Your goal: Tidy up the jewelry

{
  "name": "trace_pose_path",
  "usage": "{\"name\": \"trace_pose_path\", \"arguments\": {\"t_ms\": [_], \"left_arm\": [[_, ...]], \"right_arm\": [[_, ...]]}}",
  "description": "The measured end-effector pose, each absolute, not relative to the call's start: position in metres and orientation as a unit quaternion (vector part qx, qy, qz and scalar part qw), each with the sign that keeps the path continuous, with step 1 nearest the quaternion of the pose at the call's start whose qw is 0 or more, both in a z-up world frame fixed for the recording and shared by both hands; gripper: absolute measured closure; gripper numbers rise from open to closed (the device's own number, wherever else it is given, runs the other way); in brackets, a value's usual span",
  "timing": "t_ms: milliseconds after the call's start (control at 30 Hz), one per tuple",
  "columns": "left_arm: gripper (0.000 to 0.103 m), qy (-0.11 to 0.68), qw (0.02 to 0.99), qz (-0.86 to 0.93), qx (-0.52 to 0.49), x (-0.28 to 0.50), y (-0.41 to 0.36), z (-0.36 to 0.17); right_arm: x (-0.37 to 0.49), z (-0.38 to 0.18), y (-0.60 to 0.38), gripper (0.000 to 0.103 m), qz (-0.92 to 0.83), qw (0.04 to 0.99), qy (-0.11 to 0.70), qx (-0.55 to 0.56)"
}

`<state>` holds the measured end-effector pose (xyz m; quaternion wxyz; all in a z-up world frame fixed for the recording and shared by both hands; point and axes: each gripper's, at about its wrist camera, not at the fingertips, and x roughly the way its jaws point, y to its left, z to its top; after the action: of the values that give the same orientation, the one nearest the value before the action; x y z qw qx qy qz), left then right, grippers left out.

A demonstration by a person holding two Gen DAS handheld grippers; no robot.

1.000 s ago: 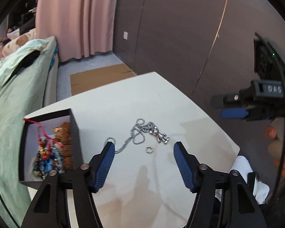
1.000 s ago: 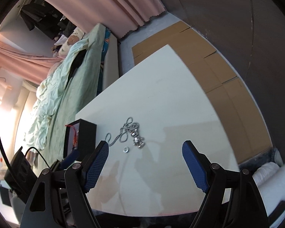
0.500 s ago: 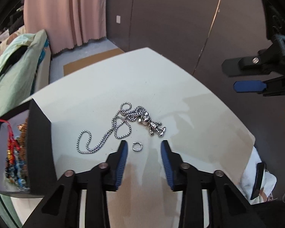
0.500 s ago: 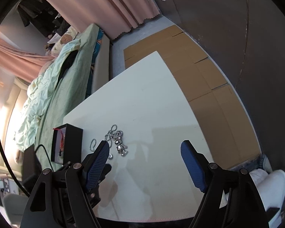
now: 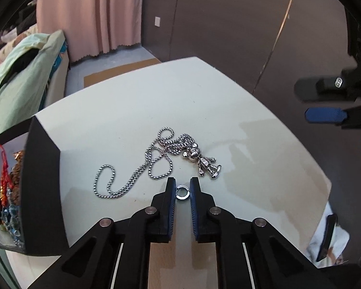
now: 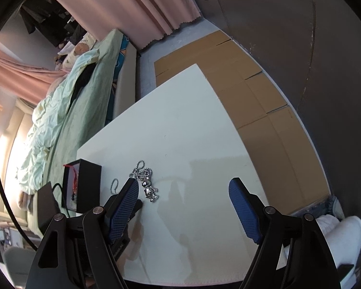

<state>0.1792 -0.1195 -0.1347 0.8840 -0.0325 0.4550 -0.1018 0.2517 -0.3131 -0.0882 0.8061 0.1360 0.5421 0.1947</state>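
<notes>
A small silver ring (image 5: 181, 193) lies on the white table (image 5: 137, 106) between the blue pads of my left gripper (image 5: 181, 187), which is closed down on it. Just beyond lies a silver chain necklace (image 5: 142, 166) with a figure pendant (image 5: 202, 161). The black jewelry box (image 5: 39, 187) stands at the left, holding beaded bracelets (image 5: 8, 202) and a red cord. My right gripper (image 6: 183, 192) is open and empty, held above the table's near side; the necklace pendant (image 6: 149, 189) and the box (image 6: 86, 183) show past its left finger.
A bed with a green quilt (image 6: 67, 110) runs along the table's left side. Flat cardboard (image 6: 257, 91) covers the floor beyond the table's right edge. Dark wall panels (image 5: 228, 24) and a pink curtain (image 5: 91, 14) stand behind. The right gripper shows at the left wrist view's right edge (image 5: 325, 114).
My left gripper moved forward and down to the ring and its jaws closed from wide open to pinching it. The right gripper drifted slightly and stayed open.
</notes>
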Motion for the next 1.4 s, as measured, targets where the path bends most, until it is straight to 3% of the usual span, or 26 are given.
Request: {"name": "trace_pose_path", "arguments": {"t_ms": [133, 167, 200, 333, 567, 700, 800, 933, 967, 1100, 1233, 1400], "left_arm": [[0.091, 0.442, 0.890, -0.100, -0.041, 0.175, -0.110, -0.122], [0.101, 0.439, 0.892, -0.099, -0.044, 0.174, -0.108, -0.119], [0.103, 0.439, 0.892, -0.096, -0.047, 0.174, -0.103, -0.118], [0.103, 0.432, 0.895, -0.089, -0.066, 0.171, -0.091, -0.109], [0.103, 0.411, 0.903, -0.098, -0.080, 0.163, -0.080, -0.092], [0.103, 0.438, 0.888, -0.102, -0.095, 0.170, -0.078, -0.100], [0.092, 0.459, 0.877, -0.107, -0.095, 0.176, -0.081, -0.109], [0.040, 0.457, 0.879, -0.111, -0.082, 0.176, -0.089, -0.113], [0.039, 0.453, 0.881, -0.110, -0.080, 0.177, -0.091, -0.114], [0.040, 0.455, 0.881, -0.105, -0.068, 0.181, -0.096, -0.120], [0.070, 0.470, 0.875, -0.100, -0.055, 0.189, -0.099, -0.132], [0.074, 0.477, 0.873, -0.090, -0.044, 0.194, -0.099, -0.140]], "right_arm": [[0.253, -0.093, -0.301, 0.035, 0.203, 0.801, 0.549, 0.124], [0.252, -0.094, -0.297, 0.037, 0.205, 0.800, 0.551, 0.119], [0.252, -0.095, -0.294, 0.038, 0.207, 0.799, 0.553, 0.117], [0.251, -0.101, -0.280, 0.046, 0.214, 0.795, 0.559, 0.099], [0.253, -0.116, -0.261, 0.047, 0.215, 0.784, 0.576, 0.082], [0.254, -0.115, -0.266, 0.047, 0.210, 0.779, 0.584, 0.090], [0.255, -0.108, -0.287, 0.047, 0.207, 0.783, 0.573, 0.124], [0.258, -0.106, -0.303, 0.047, 0.194, 0.785, 0.570, 0.146], [0.259, -0.107, -0.306, 0.047, 0.191, 0.784, 0.572, 0.148], [0.262, -0.106, -0.308, 0.047, 0.190, 0.784, 0.572, 0.146], [0.264, -0.103, -0.309, 0.047, 0.193, 0.787, 0.569, 0.143], [0.268, -0.101, -0.312, 0.047, 0.191, 0.789, 0.566, 0.142]]}}
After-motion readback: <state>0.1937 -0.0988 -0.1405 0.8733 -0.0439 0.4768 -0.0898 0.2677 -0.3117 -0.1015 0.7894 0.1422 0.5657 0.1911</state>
